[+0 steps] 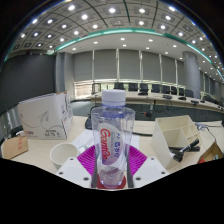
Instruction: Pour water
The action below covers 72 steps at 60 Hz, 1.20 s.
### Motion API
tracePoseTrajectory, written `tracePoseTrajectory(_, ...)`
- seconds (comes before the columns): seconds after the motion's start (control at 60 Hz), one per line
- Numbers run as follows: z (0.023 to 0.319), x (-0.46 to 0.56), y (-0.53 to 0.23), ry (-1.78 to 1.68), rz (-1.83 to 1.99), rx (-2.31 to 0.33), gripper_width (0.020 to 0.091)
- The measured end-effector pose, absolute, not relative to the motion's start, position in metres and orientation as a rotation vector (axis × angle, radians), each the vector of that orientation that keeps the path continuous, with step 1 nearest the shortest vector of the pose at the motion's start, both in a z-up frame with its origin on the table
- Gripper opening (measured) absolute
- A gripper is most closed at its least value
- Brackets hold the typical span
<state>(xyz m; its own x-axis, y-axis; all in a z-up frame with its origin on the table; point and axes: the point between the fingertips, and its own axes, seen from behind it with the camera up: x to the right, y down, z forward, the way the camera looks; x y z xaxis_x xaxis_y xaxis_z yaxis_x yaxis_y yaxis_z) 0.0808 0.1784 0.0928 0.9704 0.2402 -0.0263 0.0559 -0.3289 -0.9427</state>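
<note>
Standing upright, a clear plastic water bottle (113,140) with a white cap and pink label, its script unreadable, is clamped between the jaws.

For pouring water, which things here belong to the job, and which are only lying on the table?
Belong to the job:
- water bottle, capped, between the fingers of the hand-held gripper
- white cup, left of the bottle

Only lying about:
- white box
- open carton
- black cable
</note>
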Motion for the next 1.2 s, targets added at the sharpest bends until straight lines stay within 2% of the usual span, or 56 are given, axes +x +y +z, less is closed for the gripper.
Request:
tracePoseTrajectory(0.05, 0.092, 0.08, 0.176, -0.222, 0.187, -1.898, 0.0443)
tracePoseTrajectory(0.167, 0.09, 0.08, 0.17, -0.212, 0.163, -1.94, 0.058)
tracePoseTrajectory(0.183, 0.089, 0.081, 0.169, -0.201, 0.165, -1.95, 0.0628)
tracePoseTrajectory(0.233, 0.092, 0.08, 0.162, -0.176, 0.177, -1.97, 0.0849)
tracePoseTrajectory(0.25, 0.094, 0.081, 0.161, -0.167, 0.18, -1.974, 0.0876)
tracePoseTrajectory(0.283, 0.099, 0.084, 0.157, -0.149, 0.178, -1.977, 0.0832)
tracePoseTrajectory(0.35, 0.111, 0.089, 0.15, -0.127, 0.151, -1.983, 0.0867)
tracePoseTrajectory(0.5, 0.154, 0.092, 0.106, -0.102, 0.068, -1.99, 0.0857)
tracePoseTrajectory(0.85, 0.224, 0.036, -0.087, -0.009, -0.059, -2.098, 0.0859)
tracePoseTrajectory(1.017, 0.234, 0.003, -0.168, -0.016, -0.088, -2.123, 0.086)
tracePoseTrajectory(1.2, 0.241, -0.014, -0.215, -0.017, -0.108, -2.126, 0.0858)
